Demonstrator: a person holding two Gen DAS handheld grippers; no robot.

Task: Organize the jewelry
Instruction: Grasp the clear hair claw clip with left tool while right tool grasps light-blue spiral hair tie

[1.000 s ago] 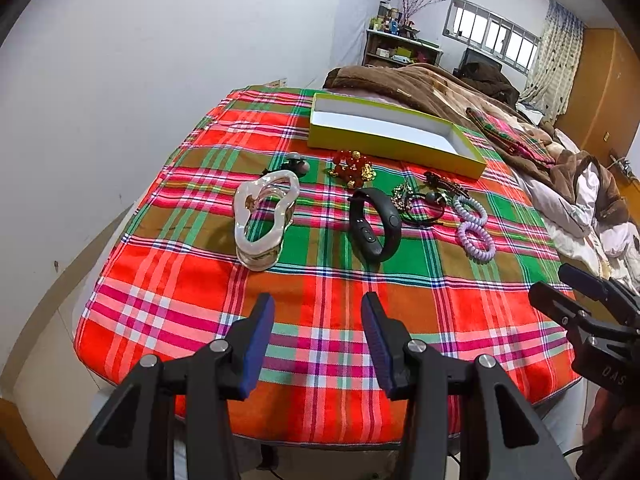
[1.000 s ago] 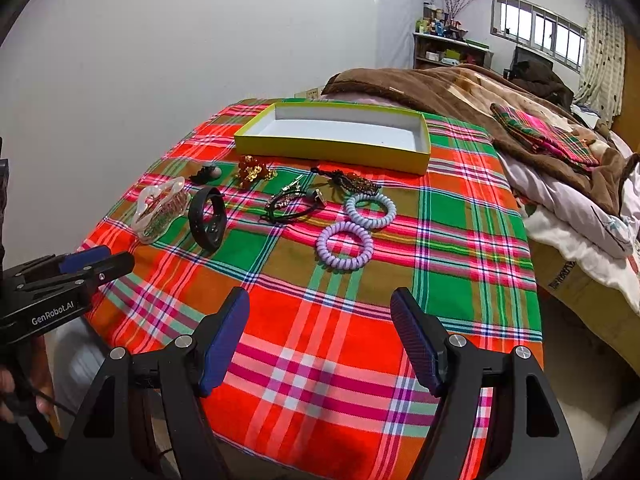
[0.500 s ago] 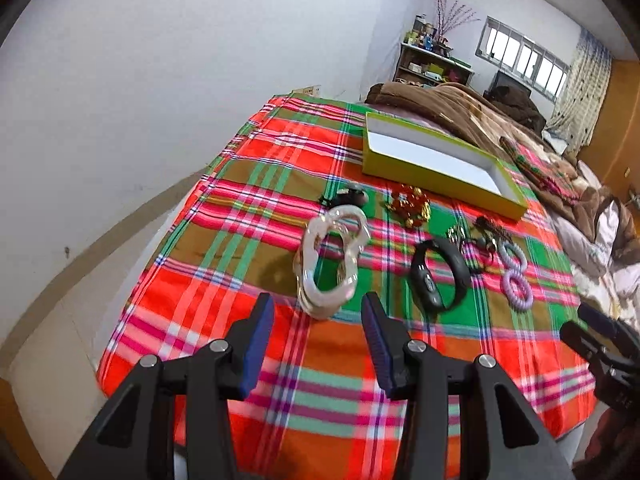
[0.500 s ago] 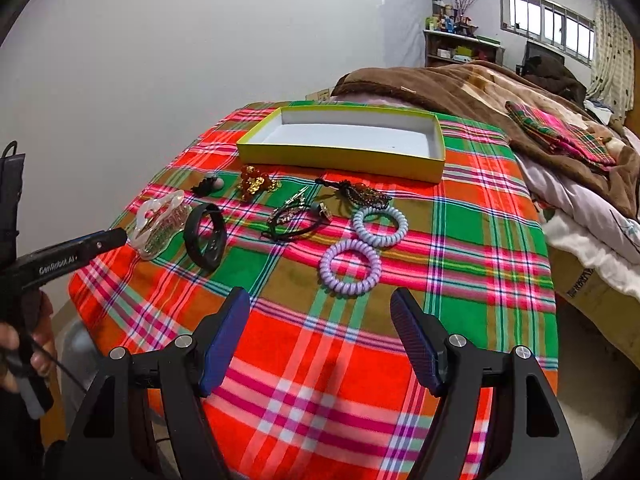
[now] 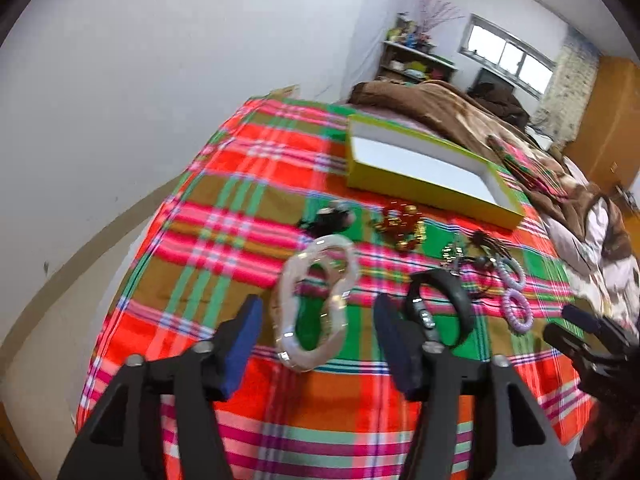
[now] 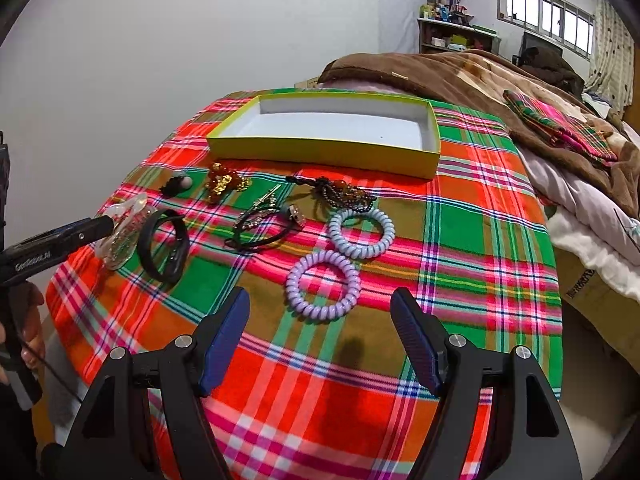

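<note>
Both grippers wide apart over the plaid cloth, nothing between the pads.

The left gripper has just widened; the clear bangle lies beyond, near the cloth's left edge. Only the right gripper view shows the purple coil ring closely — and the yellow box, empty, at the far edge.

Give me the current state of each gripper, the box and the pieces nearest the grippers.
left gripper: open, jaws just widened, astride the clear bangle without pressing it
right gripper: open, holding nothing
clear bangle: on the cloth
yellow box: open-topped, nothing inside
purple coil tie: flat on the cloth
black band: on edge
</note>
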